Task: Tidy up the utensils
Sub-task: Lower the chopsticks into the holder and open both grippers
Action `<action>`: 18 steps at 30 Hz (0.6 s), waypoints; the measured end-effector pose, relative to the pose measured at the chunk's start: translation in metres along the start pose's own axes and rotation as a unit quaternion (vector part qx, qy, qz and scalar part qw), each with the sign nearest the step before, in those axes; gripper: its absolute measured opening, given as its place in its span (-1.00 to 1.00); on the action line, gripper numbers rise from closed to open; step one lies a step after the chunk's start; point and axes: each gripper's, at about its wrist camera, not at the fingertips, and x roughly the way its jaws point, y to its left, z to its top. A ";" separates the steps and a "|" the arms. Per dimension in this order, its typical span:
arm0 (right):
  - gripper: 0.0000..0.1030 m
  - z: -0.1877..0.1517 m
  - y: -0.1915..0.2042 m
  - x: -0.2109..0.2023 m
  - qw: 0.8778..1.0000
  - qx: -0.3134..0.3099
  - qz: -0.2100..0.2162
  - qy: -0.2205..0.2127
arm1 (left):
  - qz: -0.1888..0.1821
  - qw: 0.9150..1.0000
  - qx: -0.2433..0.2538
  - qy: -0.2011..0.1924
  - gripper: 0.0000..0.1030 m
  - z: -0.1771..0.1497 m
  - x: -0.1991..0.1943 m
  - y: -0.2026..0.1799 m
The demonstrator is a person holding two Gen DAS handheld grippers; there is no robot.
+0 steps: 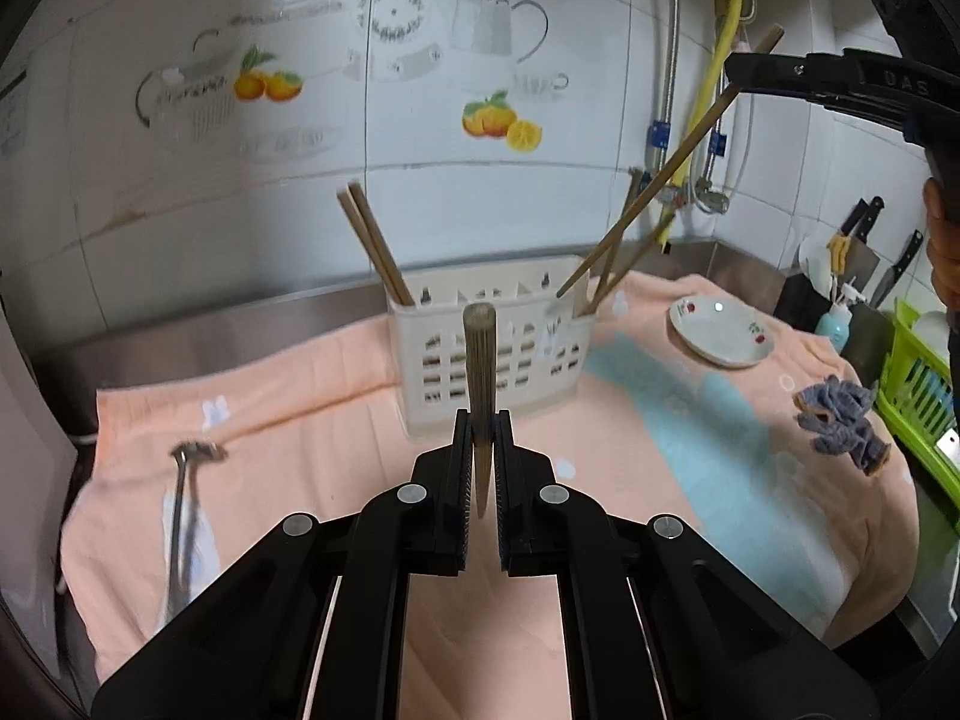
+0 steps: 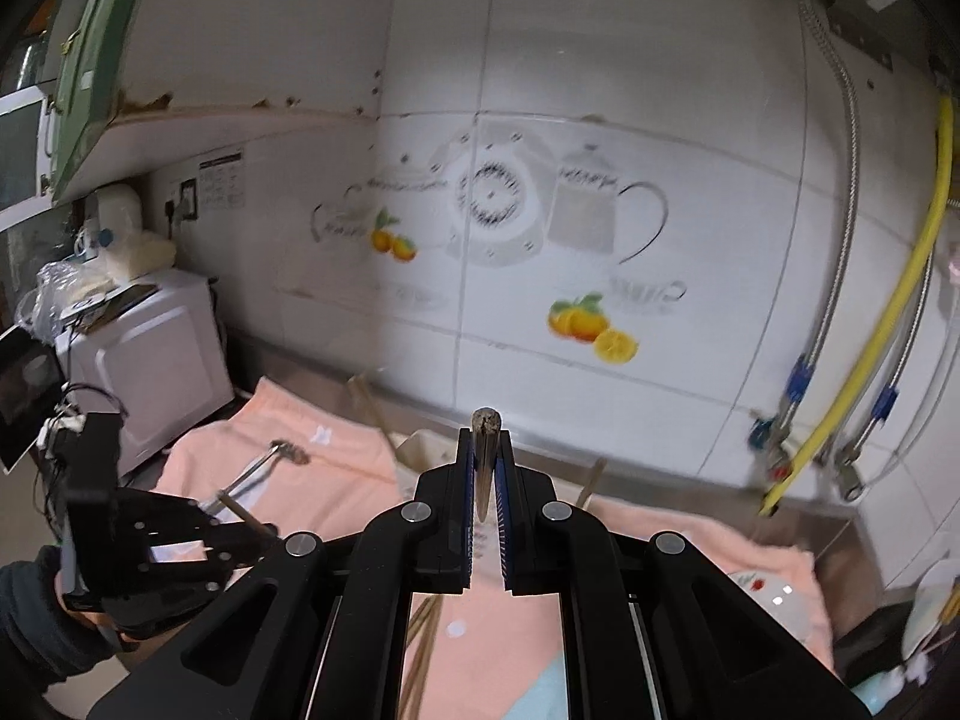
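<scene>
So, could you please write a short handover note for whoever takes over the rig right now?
Left hand-held gripper: shut on a chopstick.
Right hand-held gripper: shut on another chopstick, raised above the towel.
Utensil holder stands on the towel; chopsticks already stand in its left and right ends.
Left: drop both held chopsticks into the holder, then the metal utensil lying on the towel.
</scene>
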 end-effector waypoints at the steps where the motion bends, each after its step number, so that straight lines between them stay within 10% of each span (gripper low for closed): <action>1: -0.87 0.004 -0.003 0.001 1.000 0.000 -0.007 -0.001 | -0.002 1.000 0.000 -0.003 -0.89 0.006 -0.001 0.001; 18: -0.88 -0.016 -0.039 0.093 0.995 0.019 -0.035 0.096 | 0.009 0.994 0.035 -0.104 -0.89 0.115 -0.034 -0.005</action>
